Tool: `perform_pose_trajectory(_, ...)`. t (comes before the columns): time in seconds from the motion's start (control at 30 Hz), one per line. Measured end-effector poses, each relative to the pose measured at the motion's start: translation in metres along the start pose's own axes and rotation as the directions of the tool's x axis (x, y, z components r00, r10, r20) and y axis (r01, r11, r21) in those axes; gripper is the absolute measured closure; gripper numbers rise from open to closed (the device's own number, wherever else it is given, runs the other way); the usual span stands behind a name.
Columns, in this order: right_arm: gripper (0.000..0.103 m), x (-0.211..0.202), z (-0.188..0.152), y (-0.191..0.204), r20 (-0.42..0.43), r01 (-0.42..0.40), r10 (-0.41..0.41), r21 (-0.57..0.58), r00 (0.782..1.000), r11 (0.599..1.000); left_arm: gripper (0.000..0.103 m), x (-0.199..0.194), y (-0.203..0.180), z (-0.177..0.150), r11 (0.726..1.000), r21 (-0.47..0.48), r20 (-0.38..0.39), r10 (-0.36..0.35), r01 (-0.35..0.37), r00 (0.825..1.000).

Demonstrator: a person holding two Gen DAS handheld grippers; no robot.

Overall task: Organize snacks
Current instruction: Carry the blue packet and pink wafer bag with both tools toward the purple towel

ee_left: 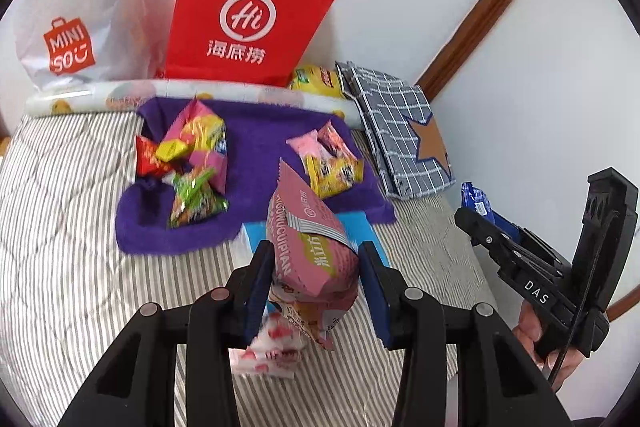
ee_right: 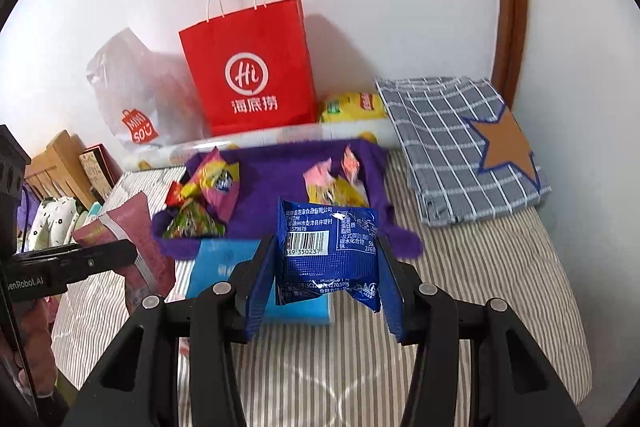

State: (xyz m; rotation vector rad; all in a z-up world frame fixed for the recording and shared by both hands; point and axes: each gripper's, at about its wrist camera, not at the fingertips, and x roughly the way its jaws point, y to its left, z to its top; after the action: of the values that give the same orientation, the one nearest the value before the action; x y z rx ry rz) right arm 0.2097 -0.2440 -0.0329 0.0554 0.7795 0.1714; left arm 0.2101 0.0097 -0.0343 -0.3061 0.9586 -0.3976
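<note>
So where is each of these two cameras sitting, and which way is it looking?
Left wrist: rides the left gripper, looking down at its pink packet; the right gripper shows alongside.
Right wrist: rides the right gripper, looking down at its blue packet; the left gripper shows.
Shared: red bag, purple cloth, striped bed.

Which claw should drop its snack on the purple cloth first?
Probably the left claw: its pink packet hangs just before the purple cloth. The right claw with its blue packet sits off to the side.
</note>
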Motion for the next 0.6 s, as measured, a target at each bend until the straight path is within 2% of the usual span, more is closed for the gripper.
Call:
perform_pose_trajectory(0.37, 0.055, 0.055, 0.062, 0.007, 0.023, -0.058, 0.059, -0.014, 0.998, 0.998, 0.062, 0.026, 0.023, 0.067, 0.999, -0.018, 0.020, 0.046, -0.046, 0.999)
perform_pose_trajectory(0.6, 0.055, 0.116, 0.100, 0.010, -0.022, -0.109, 0.109, -0.013, 0.994, 0.994, 0.062, 0.056, 0.042, 0.107, 0.998, -0.035, 0.018, 0.061, -0.060, 0.998)
